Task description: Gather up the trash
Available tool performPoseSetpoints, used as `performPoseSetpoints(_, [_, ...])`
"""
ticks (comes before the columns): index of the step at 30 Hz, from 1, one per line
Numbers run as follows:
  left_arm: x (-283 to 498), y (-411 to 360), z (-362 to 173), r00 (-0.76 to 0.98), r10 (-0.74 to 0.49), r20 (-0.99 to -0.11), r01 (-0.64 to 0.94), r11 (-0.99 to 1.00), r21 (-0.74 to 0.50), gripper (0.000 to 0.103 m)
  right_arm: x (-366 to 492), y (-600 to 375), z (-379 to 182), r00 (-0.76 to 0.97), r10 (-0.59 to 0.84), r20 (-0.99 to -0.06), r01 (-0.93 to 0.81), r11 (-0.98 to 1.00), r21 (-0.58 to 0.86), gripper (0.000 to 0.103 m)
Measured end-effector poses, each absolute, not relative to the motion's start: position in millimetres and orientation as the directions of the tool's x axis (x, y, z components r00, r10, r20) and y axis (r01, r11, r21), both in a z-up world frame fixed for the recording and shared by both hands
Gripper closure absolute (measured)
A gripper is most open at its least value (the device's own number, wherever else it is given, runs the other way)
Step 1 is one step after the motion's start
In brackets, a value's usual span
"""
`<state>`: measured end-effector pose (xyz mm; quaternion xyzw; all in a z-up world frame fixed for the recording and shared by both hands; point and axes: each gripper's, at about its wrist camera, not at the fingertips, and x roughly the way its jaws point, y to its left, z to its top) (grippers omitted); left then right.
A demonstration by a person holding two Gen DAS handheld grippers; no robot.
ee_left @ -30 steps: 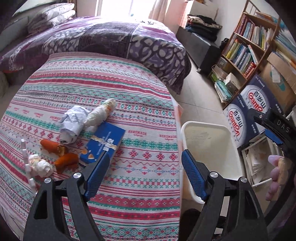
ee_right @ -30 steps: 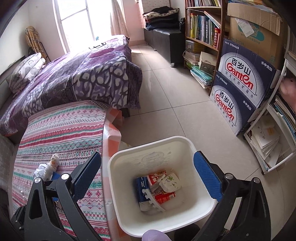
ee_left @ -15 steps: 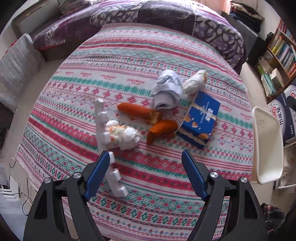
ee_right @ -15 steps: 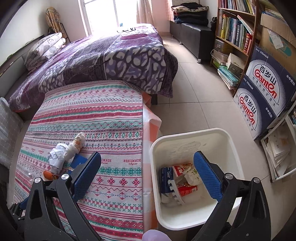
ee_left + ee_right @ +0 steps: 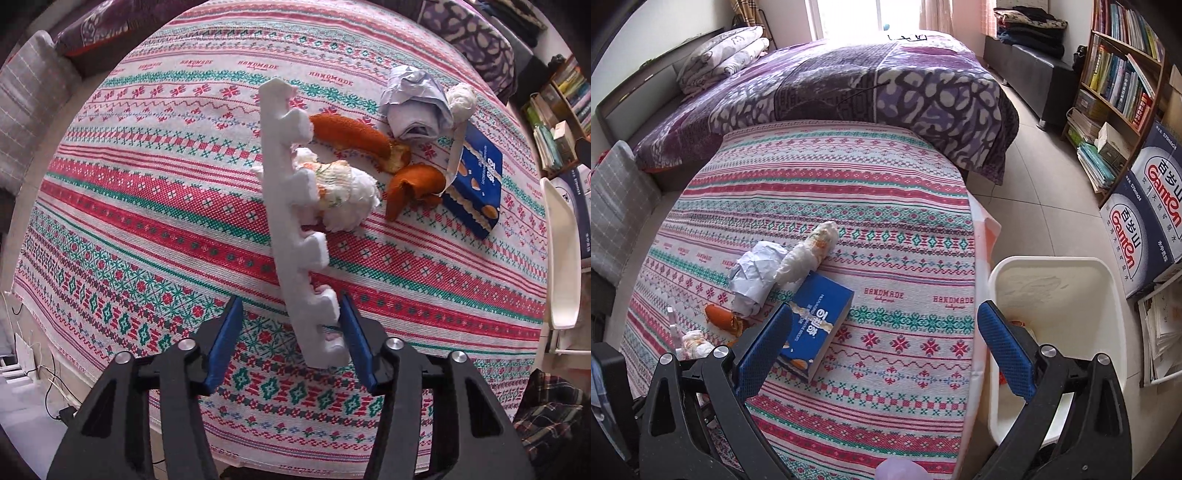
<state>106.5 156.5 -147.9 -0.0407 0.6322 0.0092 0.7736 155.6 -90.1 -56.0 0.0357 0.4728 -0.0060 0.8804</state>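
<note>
A long white notched foam strip [image 5: 291,229] lies on the patterned tablecloth [image 5: 147,206]. My left gripper [image 5: 290,341] is open, its jaws on either side of the strip's near end, the right pad close against it. Beside the strip lie a crumpled tissue wad [image 5: 343,195], two orange peels [image 5: 354,136], a crumpled paper ball [image 5: 415,107], a rolled tissue [image 5: 461,99] and a blue box [image 5: 476,181]. My right gripper [image 5: 886,347] is open and empty above the table edge, over the blue box [image 5: 816,321] and next to the white trash bin [image 5: 1056,280].
The white bin [image 5: 559,251] stands on the floor at the table's right edge. A bed with a purple blanket [image 5: 849,81] lies behind the table. A bookshelf [image 5: 1119,85] and stacked Ganten cartons [image 5: 1145,221] stand at the right. A grey cushion [image 5: 613,199] is at the left.
My left gripper has swung left from the bin side, come down to the foam strip and narrowed around its near end. My right gripper has moved left from over the bin toward the table.
</note>
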Motion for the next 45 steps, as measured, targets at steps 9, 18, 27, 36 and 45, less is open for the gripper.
performPoseSetpoints(9, [100.6,196.5,-132.7,0.267,-0.115,-0.957,-0.14,0.978,-0.156,0.091,157.2,-46.9,-66.0,0.542,0.073,-0.837,-0.065,0.997,0.045,0.007])
performPoseSetpoints(18, [96.4,218.2,-88.6,0.396,-0.111,-0.911,-0.189,0.962,-0.2,0.092,147.3,2.8,-71.7,0.539,0.179,-0.823,-0.247,0.968,0.048,0.007])
performPoseSetpoints(27, [91.1,254.7,-44.5,0.524,-0.084,-0.848,-0.269,0.928,-0.258,0.092,120.4,83.0,-87.2,0.516,0.272,-0.813,-0.529,0.847,-0.053,0.016])
performPoseSetpoints(36, [85.5,277.1,-37.4,0.543,-0.08,-0.836,-0.308,0.907,-0.287,0.092,115.2,128.7,-123.7,0.455,0.226,-0.861,-0.611,0.783,-0.117,0.055])
performPoseSetpoints(45, [86.1,276.9,-33.2,0.56,-0.047,-0.827,-0.319,0.909,-0.267,0.092,118.9,118.2,-94.9,0.533,0.292,-0.794,-0.563,0.823,-0.076,0.072])
